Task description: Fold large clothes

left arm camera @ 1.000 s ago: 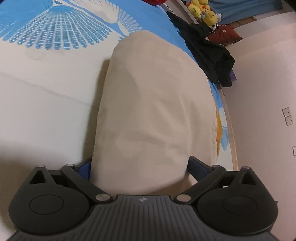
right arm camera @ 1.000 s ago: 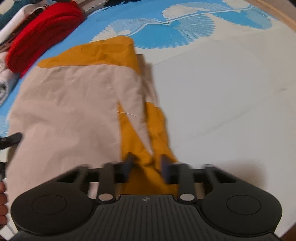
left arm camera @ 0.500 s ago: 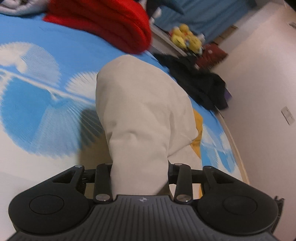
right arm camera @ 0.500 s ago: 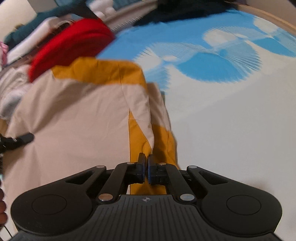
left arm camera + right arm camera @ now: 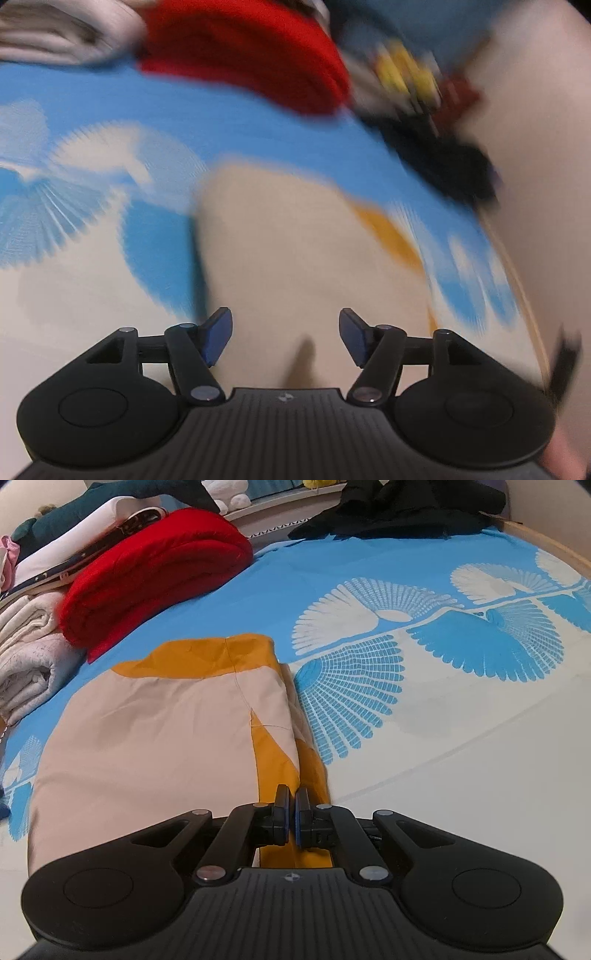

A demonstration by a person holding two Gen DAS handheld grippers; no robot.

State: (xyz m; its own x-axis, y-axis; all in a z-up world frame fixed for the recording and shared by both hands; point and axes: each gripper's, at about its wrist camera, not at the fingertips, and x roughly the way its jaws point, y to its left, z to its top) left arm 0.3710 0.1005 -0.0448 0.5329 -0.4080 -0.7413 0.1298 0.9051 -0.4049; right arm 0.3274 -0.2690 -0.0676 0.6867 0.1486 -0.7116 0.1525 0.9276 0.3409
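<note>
The left hand-held gripper point(image 5: 286, 338) lets go: its jaws are opening, and the beige garment point(image 5: 295, 258) now lies flat on the bed beyond them. The right hand-held gripper point(image 5: 291, 821), open a second ago, is now pinched on the orange edge.

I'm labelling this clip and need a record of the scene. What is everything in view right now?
garment: one, beige with mustard-yellow panels, folded flat on the bed, nearest the cameras
bed sheet: one, blue and white with fan prints, under everything
red blanket: one, red, folded, beyond the garment on the left
pale folded clothes: a small pile, white and grey, at the left edge
black clothes: one heap, black, at the far edge of the bed
yellow soft toys: count unclear through blur, beyond the bed
right gripper: one, black, shut on the garment's yellow edge
left gripper: one, black, jaws opening, clear of the beige cloth lying below them
</note>
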